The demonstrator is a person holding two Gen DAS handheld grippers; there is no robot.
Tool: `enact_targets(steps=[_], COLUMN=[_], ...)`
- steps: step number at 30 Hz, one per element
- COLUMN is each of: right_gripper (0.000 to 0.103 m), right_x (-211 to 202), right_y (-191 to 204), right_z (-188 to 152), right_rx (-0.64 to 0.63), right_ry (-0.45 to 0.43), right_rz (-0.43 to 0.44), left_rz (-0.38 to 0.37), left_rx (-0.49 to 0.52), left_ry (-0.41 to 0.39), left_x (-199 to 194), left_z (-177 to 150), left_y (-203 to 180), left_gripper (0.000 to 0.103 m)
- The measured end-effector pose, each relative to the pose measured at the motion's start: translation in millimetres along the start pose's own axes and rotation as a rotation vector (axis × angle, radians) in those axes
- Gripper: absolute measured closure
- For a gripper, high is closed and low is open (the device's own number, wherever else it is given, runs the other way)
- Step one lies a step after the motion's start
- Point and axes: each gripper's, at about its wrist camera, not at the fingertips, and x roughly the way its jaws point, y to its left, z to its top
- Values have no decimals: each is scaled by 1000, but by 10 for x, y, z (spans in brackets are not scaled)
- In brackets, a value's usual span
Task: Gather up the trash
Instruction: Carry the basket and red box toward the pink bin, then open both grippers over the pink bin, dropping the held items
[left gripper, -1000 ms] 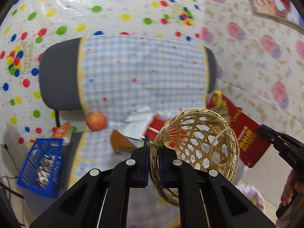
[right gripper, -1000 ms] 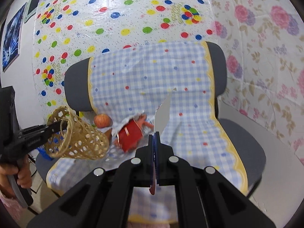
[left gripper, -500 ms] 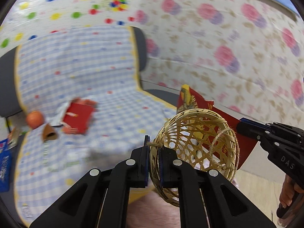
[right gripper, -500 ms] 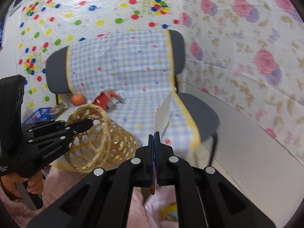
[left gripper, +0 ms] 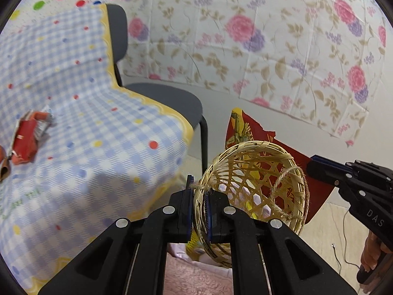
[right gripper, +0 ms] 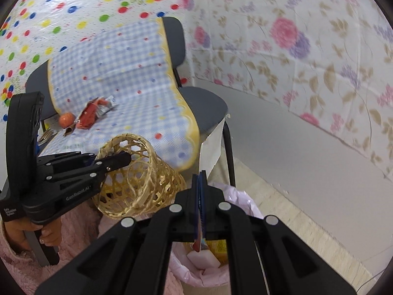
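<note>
While the left gripper clamps the rim of the wicker basket, tipped on its side just off the chair's front edge, the right gripper pinches a flat white wrapper above the pink-lined bin beside that chair. More red wrappers lie on the seat.

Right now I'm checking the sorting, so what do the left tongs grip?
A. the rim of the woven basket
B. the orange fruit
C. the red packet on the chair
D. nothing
A: the left tongs pinch the rim of the woven basket, tipped on its side.
</note>
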Motion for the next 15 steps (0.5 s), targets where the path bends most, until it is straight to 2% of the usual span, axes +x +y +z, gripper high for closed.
enact_targets(steps=[7, 8, 9, 11, 12, 15], right_gripper=[100, 100, 99, 96, 95, 94], right_x=[228, 269, 298, 366, 388, 391], right_y=[-183, -219, -235, -305, -344, -398], right_z=[-75, -92, -99, -136, -154, -147], right_rx=[57, 69, 77, 101, 115, 129], right_ry=[45, 55, 63, 85, 94, 97], right_rz=[22, 24, 24, 18, 13, 6], left_rz=[-48, -64, -77, -101, -100, -99], left_rx=[-32, -45, -56, -76, -82, -88], left_ry=[87, 111, 126, 145, 143, 126], left_x=[304, 376, 422, 492, 502, 474], left_z=[22, 23, 21, 18, 17, 27], left_y=[24, 38, 49, 72, 79, 113], left_gripper=[92, 89, 85, 51, 46, 45])
